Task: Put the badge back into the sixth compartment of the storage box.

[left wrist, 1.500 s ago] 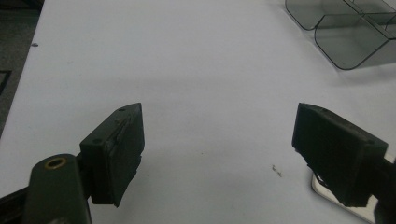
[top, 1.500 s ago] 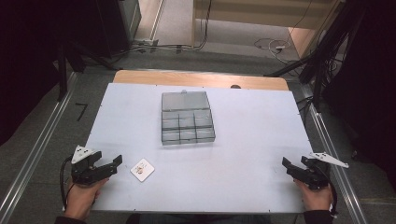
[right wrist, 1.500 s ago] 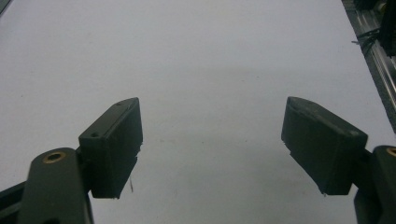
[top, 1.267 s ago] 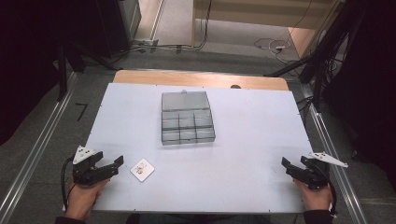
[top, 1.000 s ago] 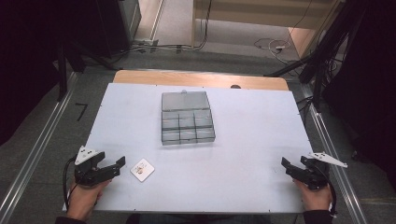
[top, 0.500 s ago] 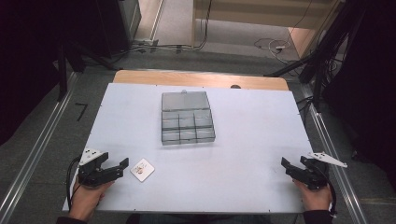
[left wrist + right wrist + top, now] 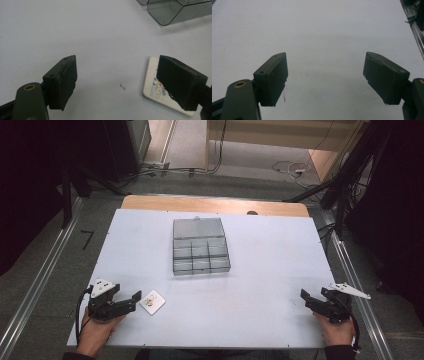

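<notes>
Spanning most of the high view, the white table (image 7: 260, 290) carries a clear compartment box (image 7: 200, 245) near its middle, set well apart from both hands. Nearer the person's edge, at the left, lies a small white card (image 7: 152, 301) with a coloured print on it, flat on the surface.

The left gripper (image 7: 134, 300) sits just beside that card, its tips pointing toward it along the table; the right gripper (image 7: 306, 297) rests near the far right corner, well apart from the card, so the left hand is clearly the nearer one. In the left gripper view the jaws stand wide apart and hold nothing, and the card (image 7: 160, 92) lies off to one side, partly behind one jaw rather than centred in the gap. A sideways shift toward that jaw looks needed before closing. The card appears roughly square, so I cannot pick out a long axis with confidence. The right gripper (image 7: 325, 80) is likewise spread wide over bare table, empty.
</notes>
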Available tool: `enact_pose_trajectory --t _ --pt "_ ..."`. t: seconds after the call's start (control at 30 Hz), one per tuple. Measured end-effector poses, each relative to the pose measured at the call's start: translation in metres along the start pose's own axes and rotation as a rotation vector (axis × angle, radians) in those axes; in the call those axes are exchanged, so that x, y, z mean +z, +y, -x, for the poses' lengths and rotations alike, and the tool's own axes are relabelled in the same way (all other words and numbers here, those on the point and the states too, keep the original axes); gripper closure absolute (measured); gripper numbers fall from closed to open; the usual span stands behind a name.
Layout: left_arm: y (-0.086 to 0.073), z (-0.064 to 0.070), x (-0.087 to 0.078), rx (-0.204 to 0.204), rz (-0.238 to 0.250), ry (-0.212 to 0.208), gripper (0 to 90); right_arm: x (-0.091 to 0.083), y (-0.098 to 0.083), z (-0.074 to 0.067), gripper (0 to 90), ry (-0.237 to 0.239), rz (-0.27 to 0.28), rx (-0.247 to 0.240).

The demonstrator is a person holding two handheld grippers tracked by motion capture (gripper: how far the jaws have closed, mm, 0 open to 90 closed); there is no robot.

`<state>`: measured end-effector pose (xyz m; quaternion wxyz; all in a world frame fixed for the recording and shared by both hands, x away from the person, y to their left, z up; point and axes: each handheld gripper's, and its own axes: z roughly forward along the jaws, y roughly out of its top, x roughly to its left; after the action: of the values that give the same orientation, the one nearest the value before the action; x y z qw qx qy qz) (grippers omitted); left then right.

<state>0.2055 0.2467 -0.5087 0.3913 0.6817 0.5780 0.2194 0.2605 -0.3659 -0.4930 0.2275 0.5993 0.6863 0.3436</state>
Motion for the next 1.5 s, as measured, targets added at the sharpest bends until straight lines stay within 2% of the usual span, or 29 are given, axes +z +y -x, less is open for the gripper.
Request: enact_pose_trajectory --t 1.5 --pt "0.001 0.020 0.008 0.066 -0.040 -0.039 17.3 0.002 -0.001 -0.001 18.1 0.000 -0.009 -0.010"
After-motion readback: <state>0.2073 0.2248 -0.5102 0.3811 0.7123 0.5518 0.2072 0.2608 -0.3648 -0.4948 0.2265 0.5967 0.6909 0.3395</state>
